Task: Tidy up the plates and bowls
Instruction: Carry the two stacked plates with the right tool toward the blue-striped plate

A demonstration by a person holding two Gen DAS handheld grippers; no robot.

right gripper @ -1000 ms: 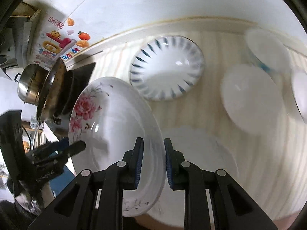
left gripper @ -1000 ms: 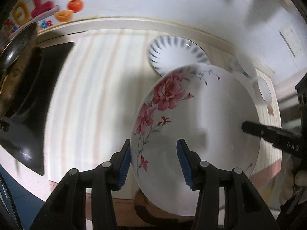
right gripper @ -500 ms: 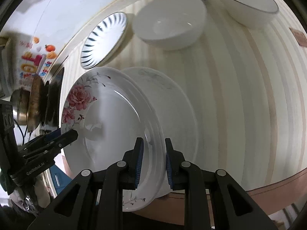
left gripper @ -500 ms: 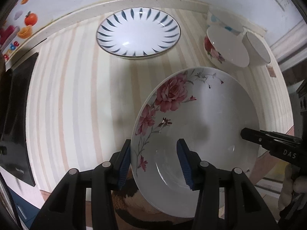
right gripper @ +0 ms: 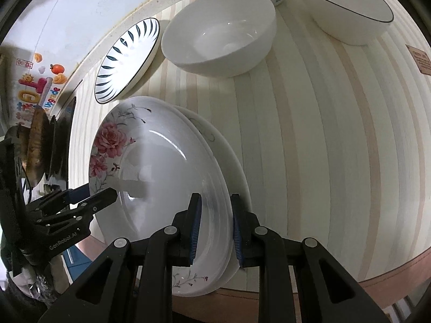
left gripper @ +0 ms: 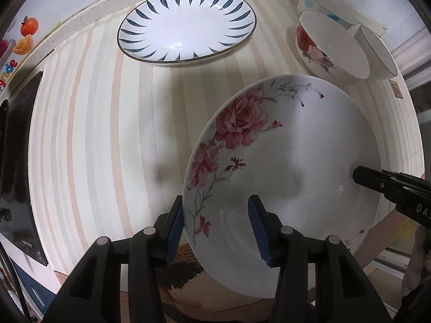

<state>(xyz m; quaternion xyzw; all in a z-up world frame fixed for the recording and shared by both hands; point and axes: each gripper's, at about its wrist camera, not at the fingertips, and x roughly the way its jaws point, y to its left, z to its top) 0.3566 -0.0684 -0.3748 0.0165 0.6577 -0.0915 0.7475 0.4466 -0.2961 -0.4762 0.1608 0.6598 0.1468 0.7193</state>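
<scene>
A white plate with pink roses hangs tilted over the striped table, held at two opposite rims. My left gripper is shut on its near rim, one blue pad outside and one inside. My right gripper is shut on the other rim and shows in the left wrist view as a black finger. The left gripper also shows in the right wrist view. Right under the rose plate lies a second white plate with a grey motif. I cannot tell whether the two touch.
A blue-petal plate lies near the back wall. Three bowls stand at the back right: a rose-sided one, a black-rimmed one, and a blue-dotted one. A black stove holds a pan at left.
Both grippers have carried the rose plate down and across to just over the second plate. Both views now look more steeply down at the table. Neither grip has changed.
</scene>
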